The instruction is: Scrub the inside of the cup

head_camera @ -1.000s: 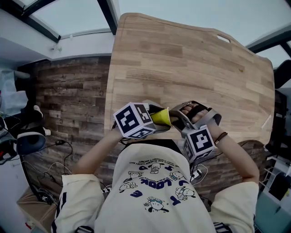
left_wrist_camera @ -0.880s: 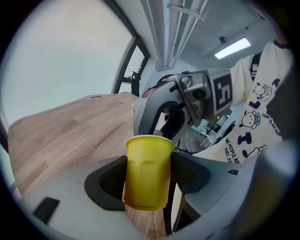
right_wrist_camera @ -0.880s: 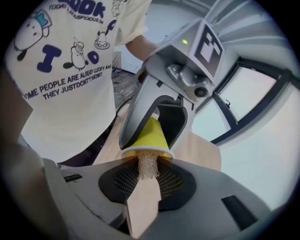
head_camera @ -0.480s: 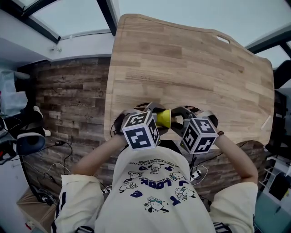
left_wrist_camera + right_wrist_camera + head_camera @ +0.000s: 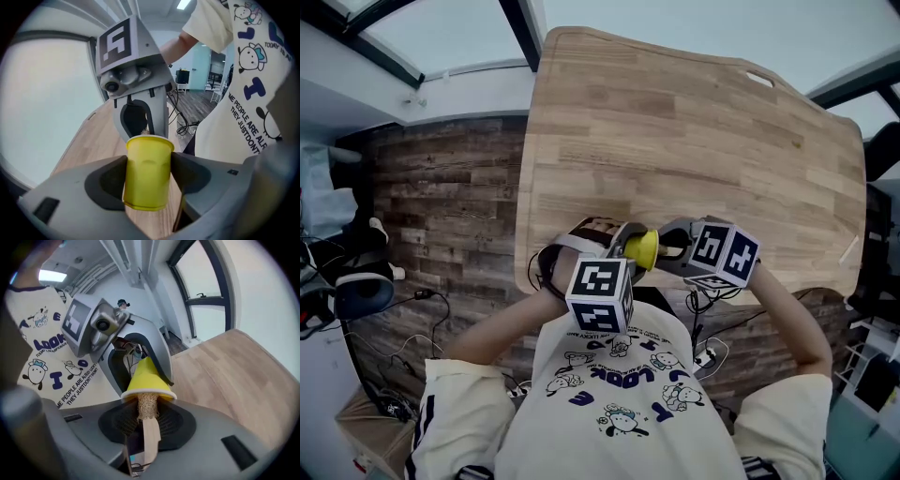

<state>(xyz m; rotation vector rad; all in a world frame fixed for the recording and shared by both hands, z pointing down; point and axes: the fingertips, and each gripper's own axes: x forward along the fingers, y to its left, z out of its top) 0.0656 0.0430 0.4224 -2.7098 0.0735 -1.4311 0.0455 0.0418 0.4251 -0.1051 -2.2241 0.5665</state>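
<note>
The left gripper (image 5: 148, 174) has its smooth grey jaws clamped on the sides of a small, tapered yellow plastic cup (image 5: 146, 157), with the pale wood-grain worktop (image 5: 694, 141) below the cup. The right gripper (image 5: 146, 422) has its jaws closed on the flat wooden handle of a brush (image 5: 151, 438). The brush's coarse tan fibre head sits inside the cup's mouth.
</note>
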